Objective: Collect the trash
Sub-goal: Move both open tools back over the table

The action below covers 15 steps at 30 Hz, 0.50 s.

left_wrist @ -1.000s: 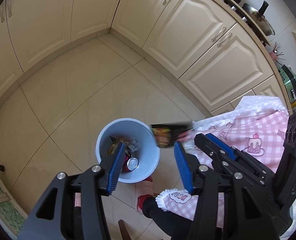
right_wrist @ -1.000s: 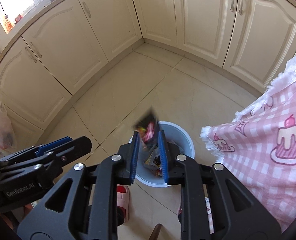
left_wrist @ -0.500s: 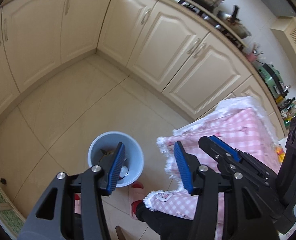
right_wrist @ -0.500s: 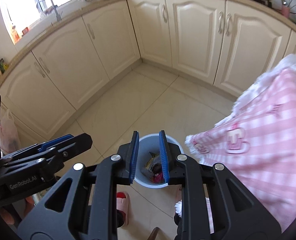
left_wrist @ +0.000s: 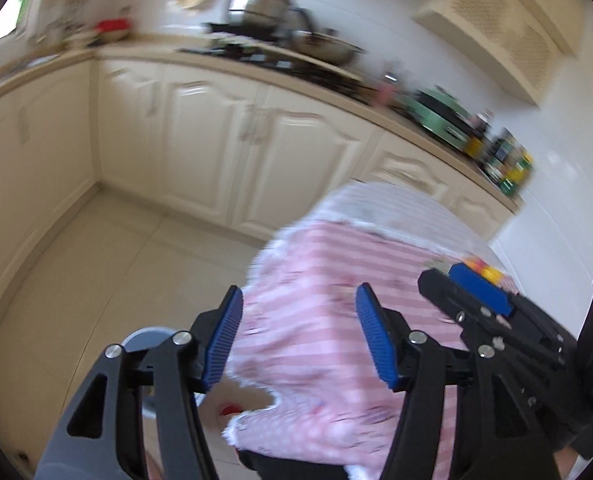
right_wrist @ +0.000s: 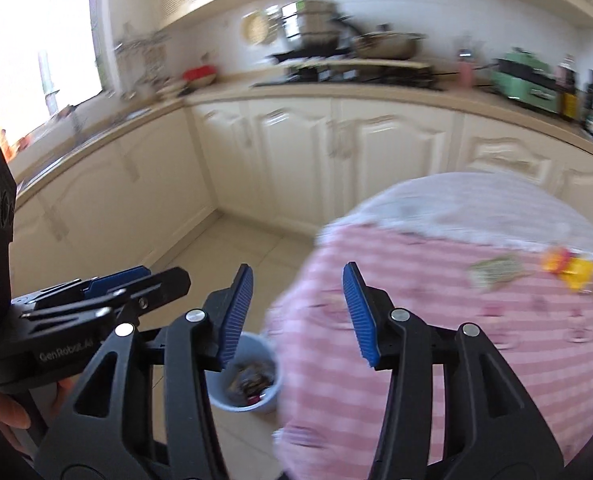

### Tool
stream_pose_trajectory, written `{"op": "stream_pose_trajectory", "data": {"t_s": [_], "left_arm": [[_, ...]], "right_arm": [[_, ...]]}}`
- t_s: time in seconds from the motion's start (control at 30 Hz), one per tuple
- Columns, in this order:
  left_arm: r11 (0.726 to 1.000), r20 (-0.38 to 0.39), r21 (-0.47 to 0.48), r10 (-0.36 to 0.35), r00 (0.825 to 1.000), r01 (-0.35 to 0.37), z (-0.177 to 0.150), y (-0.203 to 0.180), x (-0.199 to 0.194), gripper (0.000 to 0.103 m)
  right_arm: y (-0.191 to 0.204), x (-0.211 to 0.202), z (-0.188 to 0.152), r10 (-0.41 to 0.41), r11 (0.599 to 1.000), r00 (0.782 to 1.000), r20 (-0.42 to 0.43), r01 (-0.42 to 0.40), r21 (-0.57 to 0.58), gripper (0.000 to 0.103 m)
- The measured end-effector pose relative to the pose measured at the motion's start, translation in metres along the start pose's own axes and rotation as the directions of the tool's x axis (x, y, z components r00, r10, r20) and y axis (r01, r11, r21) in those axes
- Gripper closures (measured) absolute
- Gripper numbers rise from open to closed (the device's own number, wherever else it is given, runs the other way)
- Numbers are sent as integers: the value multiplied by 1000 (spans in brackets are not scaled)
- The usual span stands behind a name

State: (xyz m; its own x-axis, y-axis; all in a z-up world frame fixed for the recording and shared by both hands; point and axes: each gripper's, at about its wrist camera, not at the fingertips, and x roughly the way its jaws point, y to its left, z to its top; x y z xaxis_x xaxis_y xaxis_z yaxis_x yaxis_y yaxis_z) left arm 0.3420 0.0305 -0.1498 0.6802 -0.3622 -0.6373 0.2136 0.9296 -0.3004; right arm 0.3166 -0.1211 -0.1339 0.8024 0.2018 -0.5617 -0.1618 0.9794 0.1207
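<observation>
A light blue trash bin (right_wrist: 245, 380) with wrappers inside stands on the floor beside the pink checked table (right_wrist: 476, 340); in the left wrist view only its rim (left_wrist: 142, 338) shows behind my finger. Two pieces of trash lie on the tablecloth at the far right: a greenish wrapper (right_wrist: 494, 270) and a yellow and red wrapper (right_wrist: 572, 266), the latter also in the left wrist view (left_wrist: 482, 270). My left gripper (left_wrist: 298, 338) is open and empty above the table's edge. My right gripper (right_wrist: 298, 314) is open and empty, raised above the table's near corner. Both views are blurred.
Cream cabinets (right_wrist: 336, 160) run along the walls with a countertop holding pots (right_wrist: 384, 46), a green appliance (right_wrist: 526, 78) and bottles (right_wrist: 592, 104). A bright window (right_wrist: 36, 60) is at the left. Beige tiled floor (left_wrist: 96, 260) lies left of the table.
The right gripper opened from nearly shut after letting the dark wrapper fall into the bin. Both grippers swung up and right, from the bin toward the tabletop.
</observation>
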Motion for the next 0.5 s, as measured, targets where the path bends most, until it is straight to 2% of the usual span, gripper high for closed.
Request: {"op": "stream_pose_trajectory", "data": {"t_s": [0.23, 0.37, 0.5], "left_arm": [[978, -76, 189, -78, 994, 91, 6, -108, 56, 41], [954, -132, 272, -91, 987, 124, 4, -149, 94, 41], [926, -194, 355, -60, 979, 128, -3, -182, 139, 41]], "right_arm": [[-128, -38, -5, -161, 979, 987, 26, 156, 130, 52], [-194, -48, -15, -240, 951, 971, 6, 234, 201, 48], [-235, -50, -22, -283, 928, 959, -15, 278, 247, 42]]}}
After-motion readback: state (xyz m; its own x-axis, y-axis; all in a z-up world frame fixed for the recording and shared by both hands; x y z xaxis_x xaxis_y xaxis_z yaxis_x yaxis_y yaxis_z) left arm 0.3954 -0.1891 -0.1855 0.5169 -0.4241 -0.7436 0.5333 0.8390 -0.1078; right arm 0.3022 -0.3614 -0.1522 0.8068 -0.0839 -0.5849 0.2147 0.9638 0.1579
